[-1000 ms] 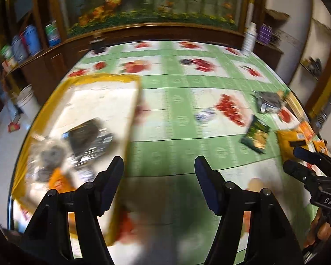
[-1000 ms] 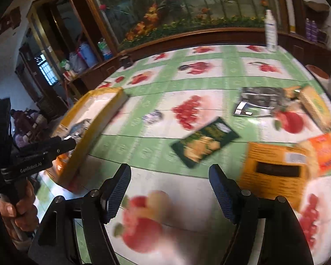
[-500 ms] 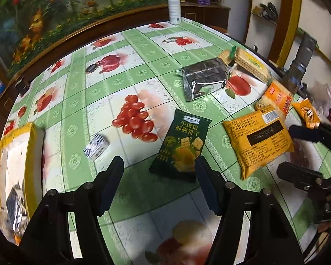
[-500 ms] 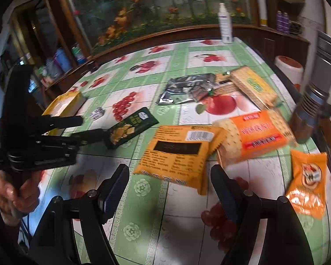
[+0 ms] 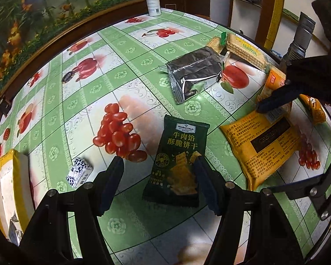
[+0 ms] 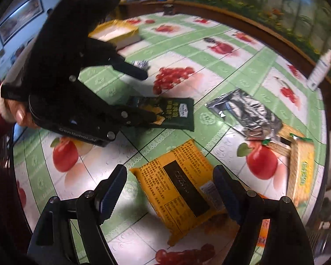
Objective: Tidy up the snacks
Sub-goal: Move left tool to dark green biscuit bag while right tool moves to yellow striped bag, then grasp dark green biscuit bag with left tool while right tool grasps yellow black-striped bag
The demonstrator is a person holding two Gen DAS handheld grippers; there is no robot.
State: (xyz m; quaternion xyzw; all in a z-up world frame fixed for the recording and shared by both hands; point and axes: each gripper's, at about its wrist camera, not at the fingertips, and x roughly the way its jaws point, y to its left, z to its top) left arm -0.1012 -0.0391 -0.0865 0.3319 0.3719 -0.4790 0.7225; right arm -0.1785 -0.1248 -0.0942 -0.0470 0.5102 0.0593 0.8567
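1. The surface (image 5: 125, 88), covered in a glossy green-and-white fruit-print cloth, carries every snack.
2. A yellow cardboard box (image 5: 8, 183) sits at its far left edge.
3. The yellow-orange crinkled snack bag (image 6: 183, 187), printed in black Chinese text with a black panel, lies between the spread fingers of the right gripper (image 6: 170, 187).
4. A crumpled silver foil packet (image 5: 194, 77) lies beyond it.
5. The dark green "Member's Mark" biscuit packet (image 5: 178, 161), lettered 牛肉馅酥脆饼干, lies flat between the spread fingers of the left gripper (image 5: 158, 176), ungripped.
6. A small blue-and-white wrapped sweet (image 5: 79, 174) lies near the box.
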